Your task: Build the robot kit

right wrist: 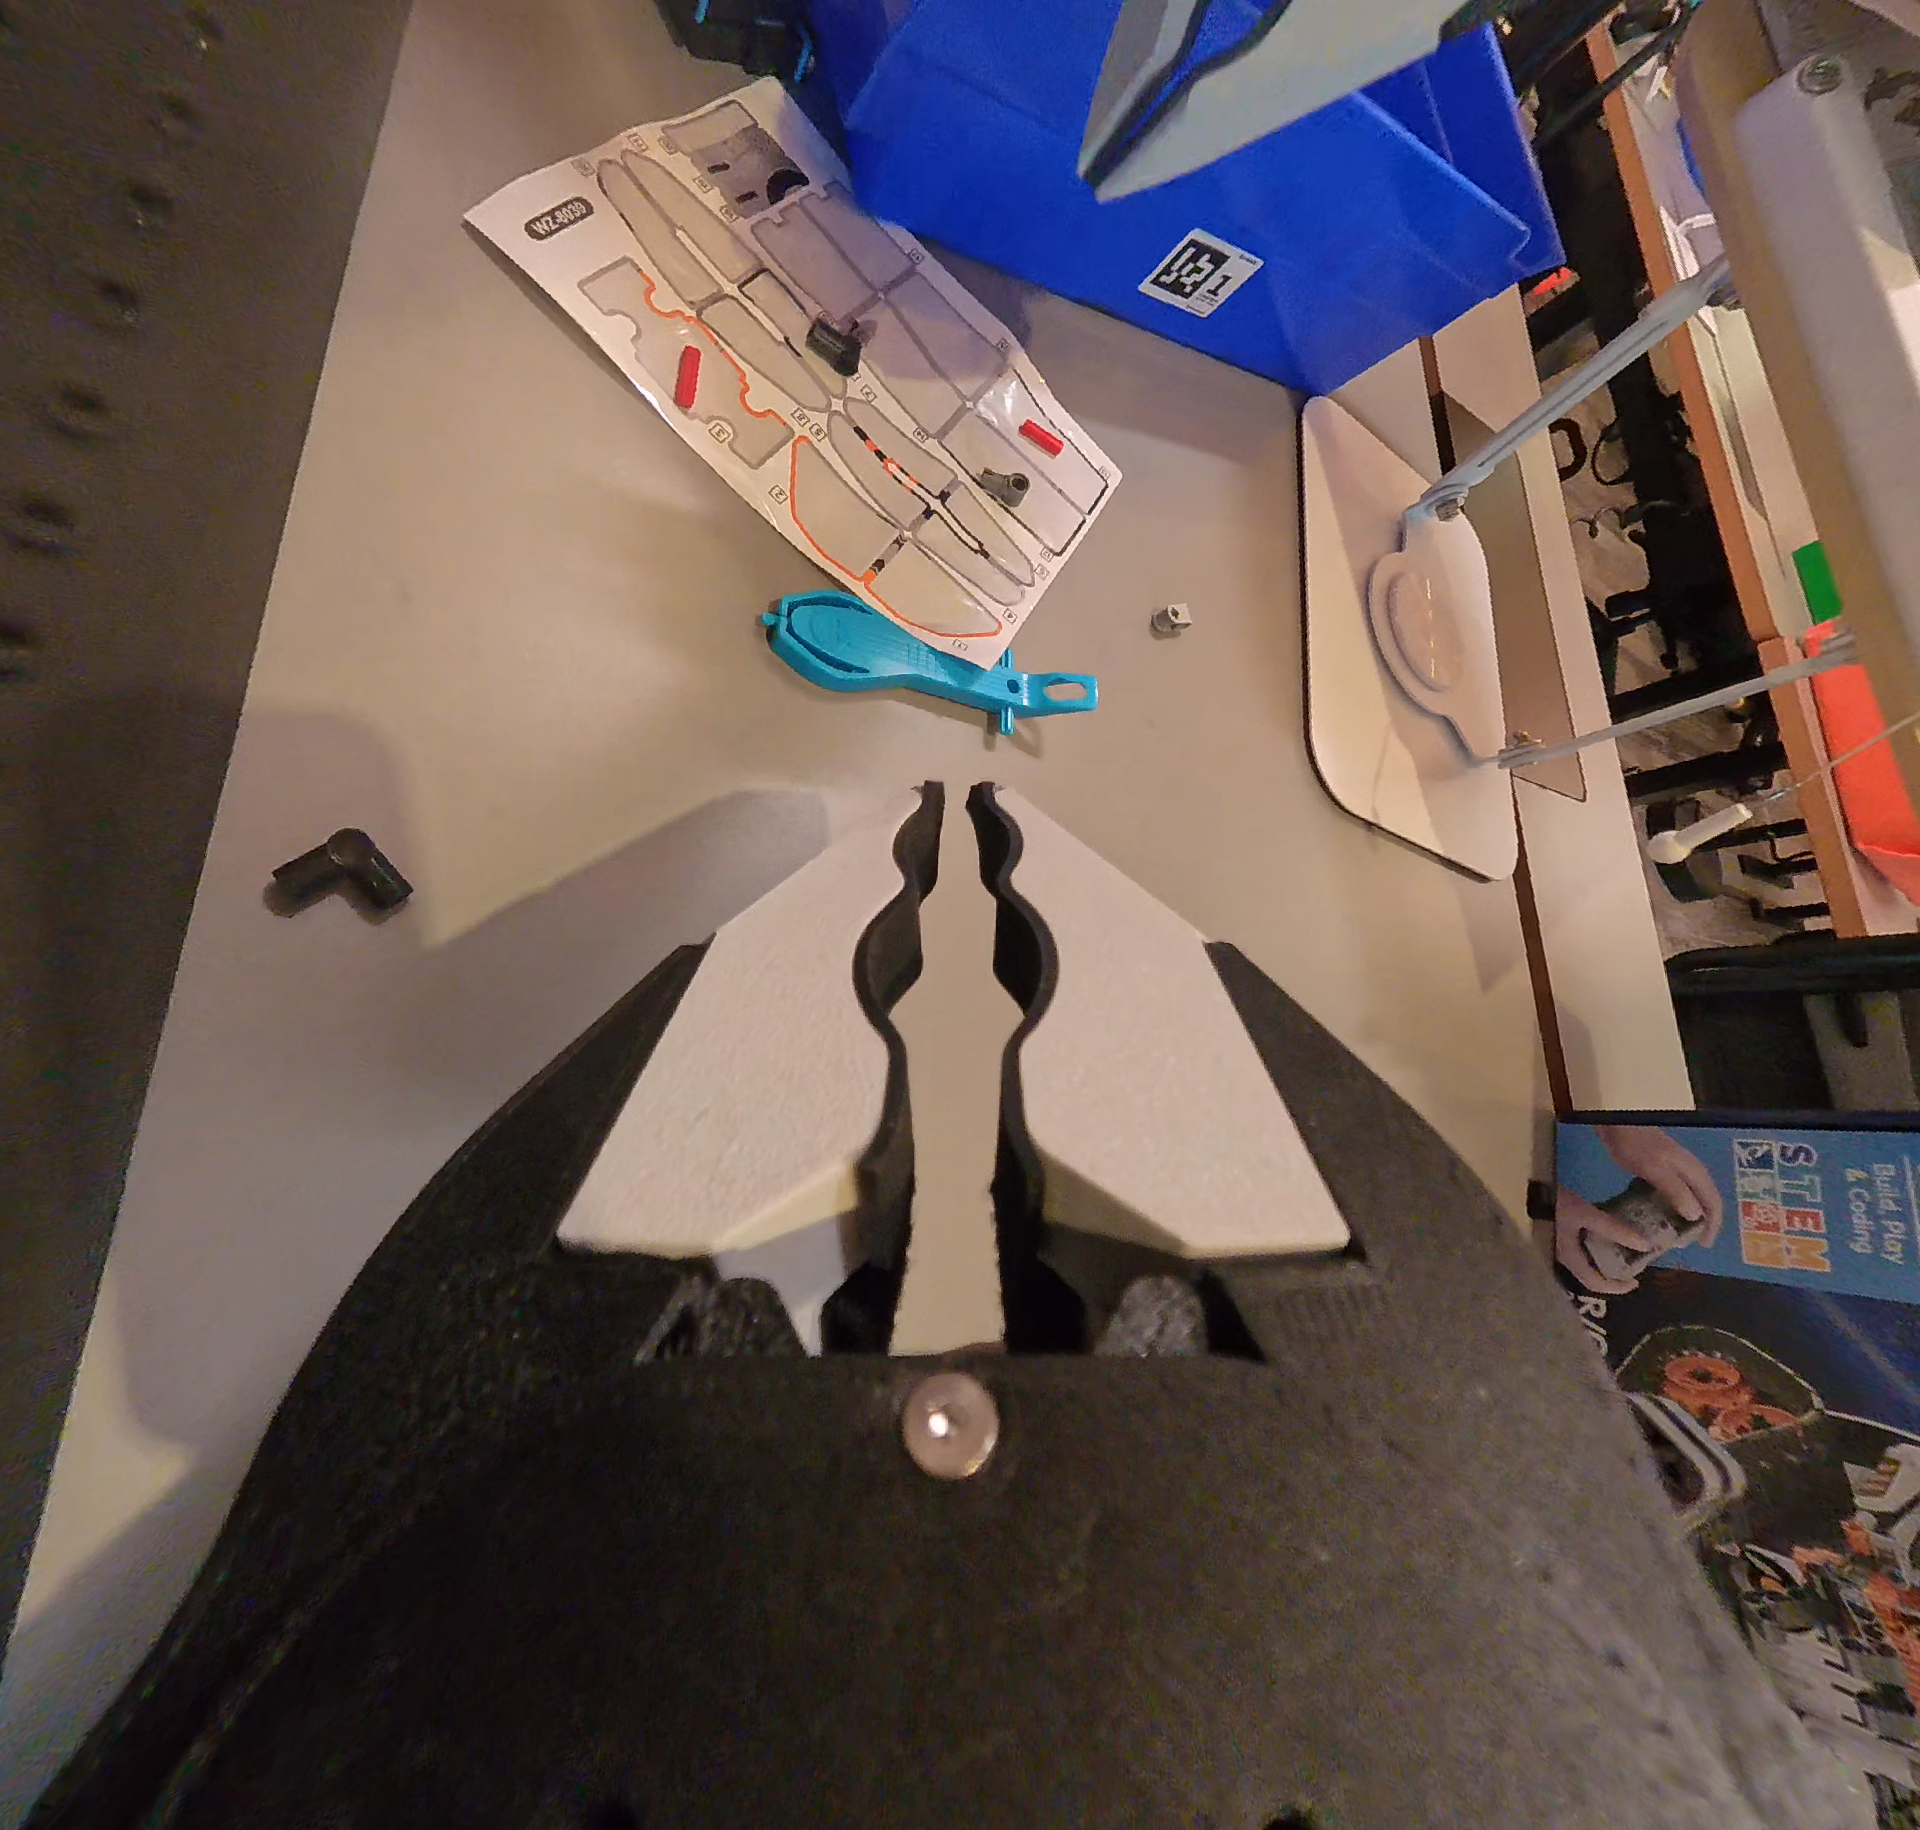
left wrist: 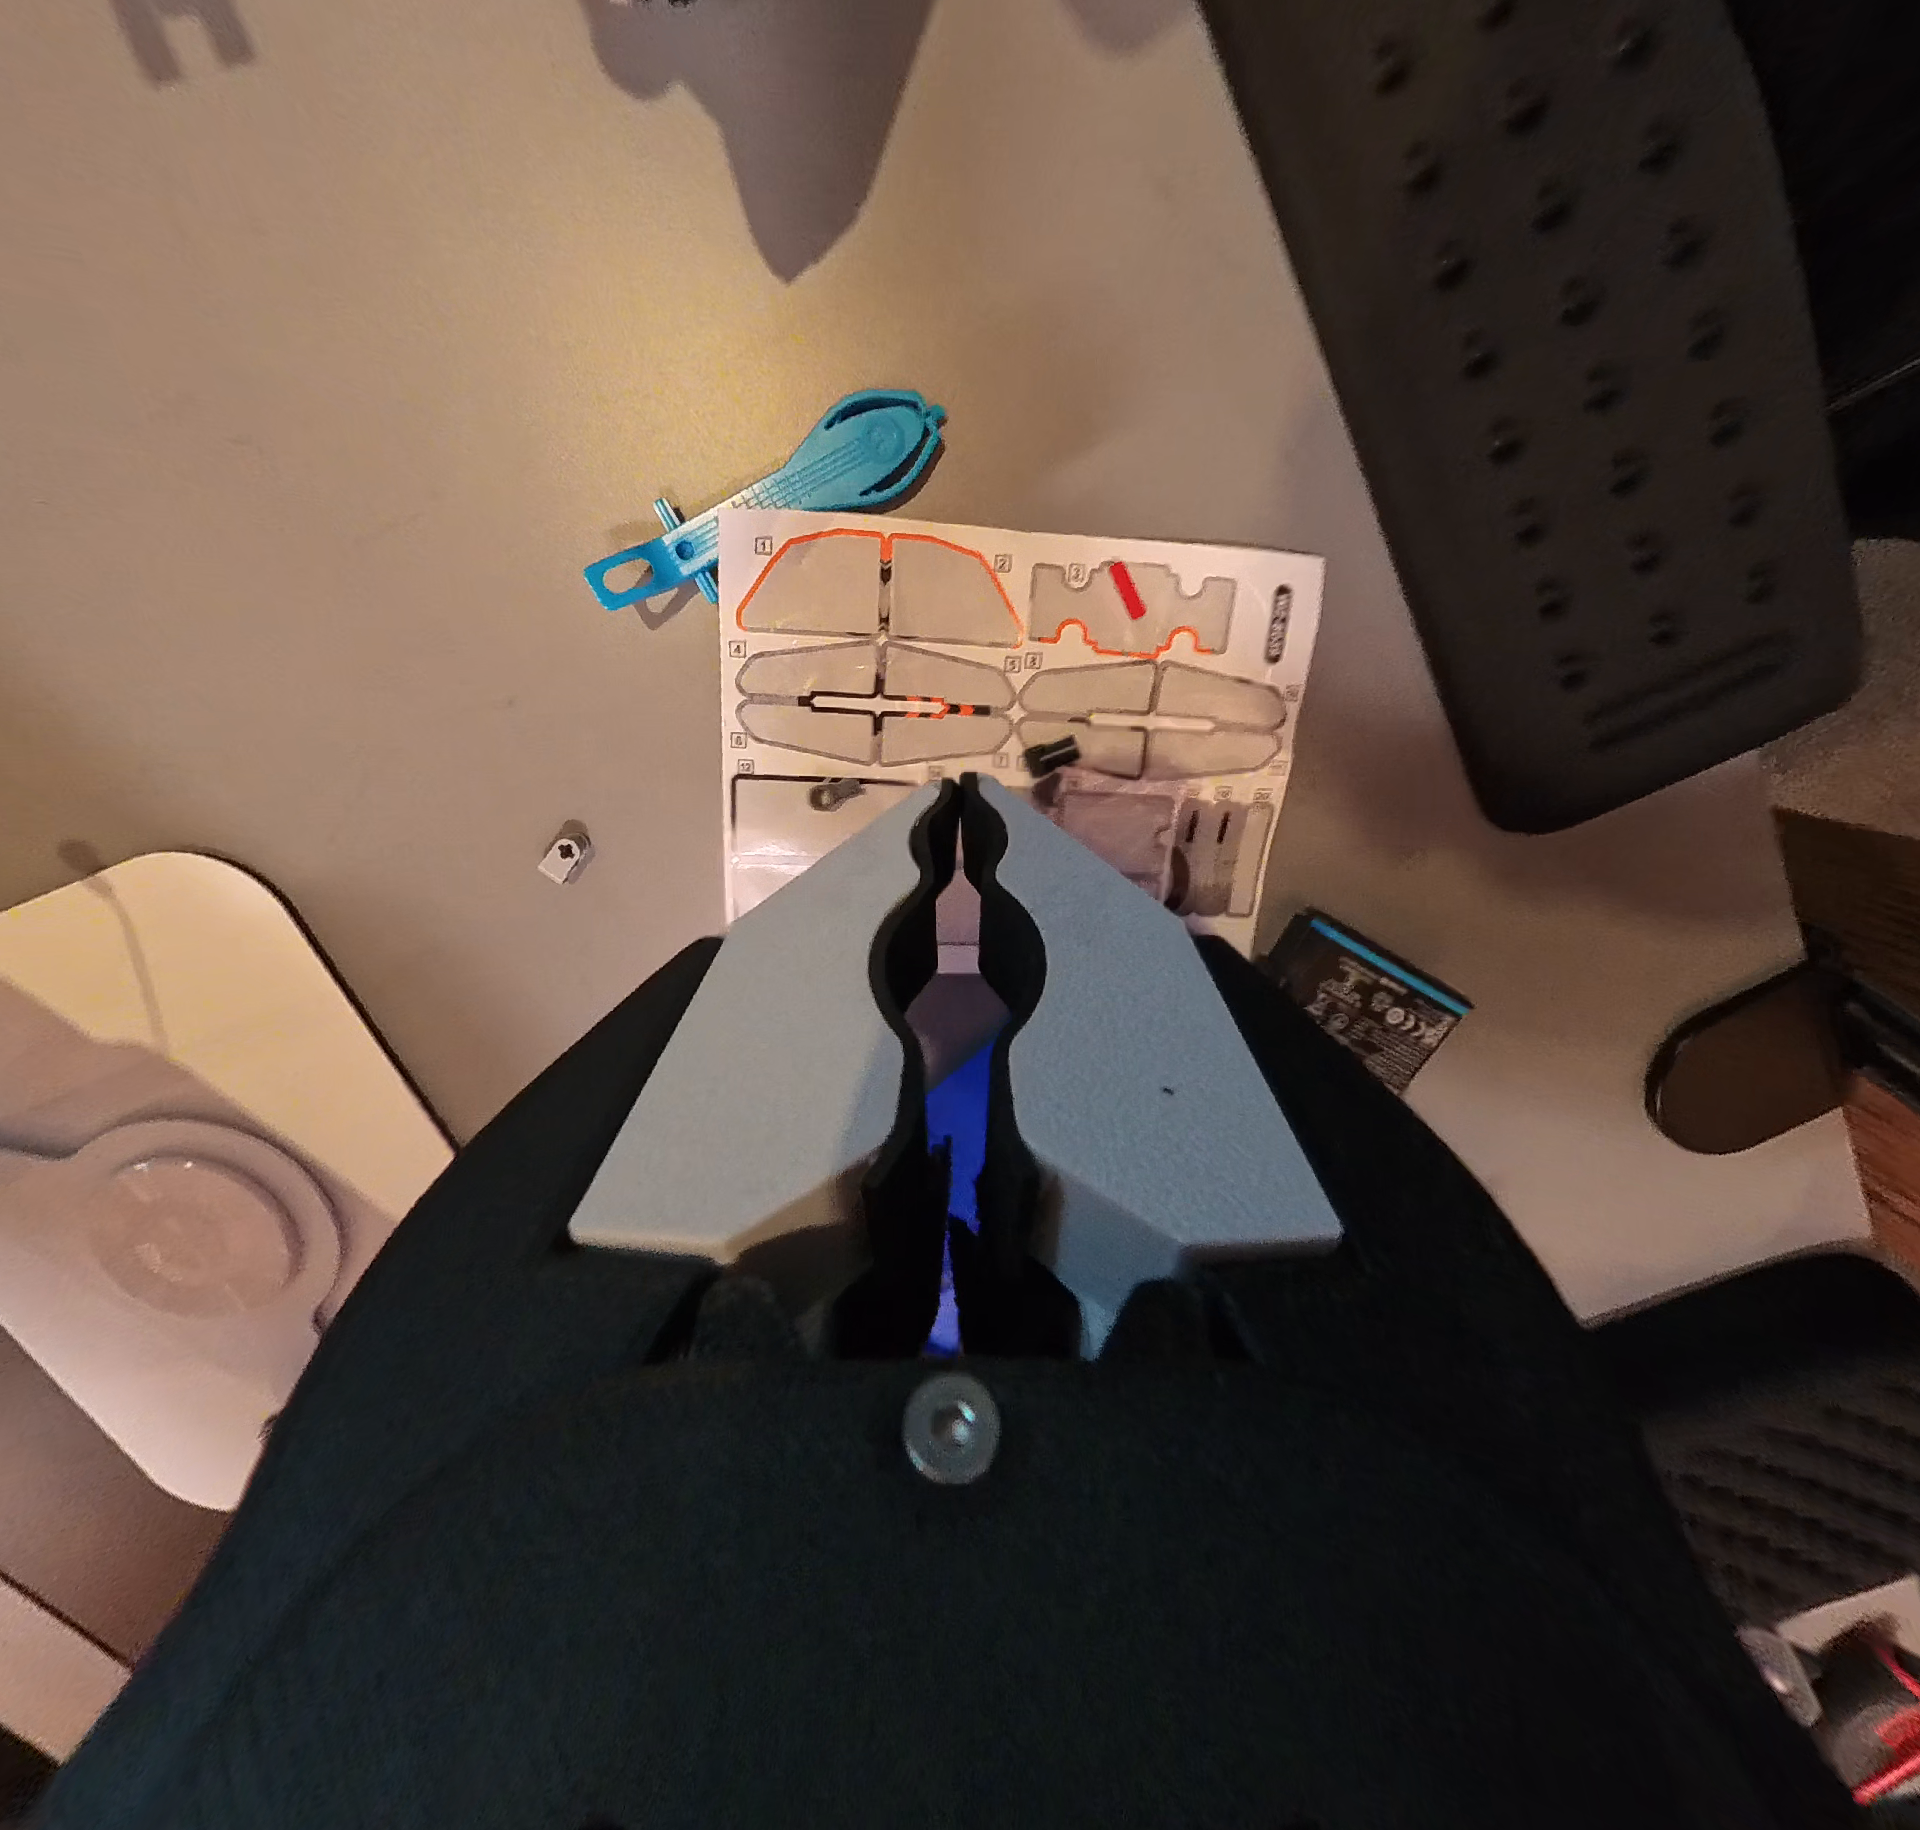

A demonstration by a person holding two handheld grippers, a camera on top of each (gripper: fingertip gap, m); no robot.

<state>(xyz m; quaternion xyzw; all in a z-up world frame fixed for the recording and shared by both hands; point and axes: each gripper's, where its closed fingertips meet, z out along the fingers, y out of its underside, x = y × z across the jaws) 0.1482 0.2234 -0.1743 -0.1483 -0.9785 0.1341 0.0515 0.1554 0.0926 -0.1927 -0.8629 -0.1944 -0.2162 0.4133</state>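
Left gripper (left wrist: 954,788): fingers closed tip to tip, holding nothing, hovering over the near edge of a white sticker sheet (left wrist: 1013,700) on the pale surface (left wrist: 364,533). Beyond the fingertips to the left, a turquoise plastic tool (left wrist: 774,502); nearer left, a small grey block (left wrist: 566,850).

Right gripper (right wrist: 956,791): fingers a narrow gap apart, empty, just short of the same turquoise tool. Seen only here: a blue bin (right wrist: 1195,211) beyond the sheet, a black elbow piece (right wrist: 343,874) far left.
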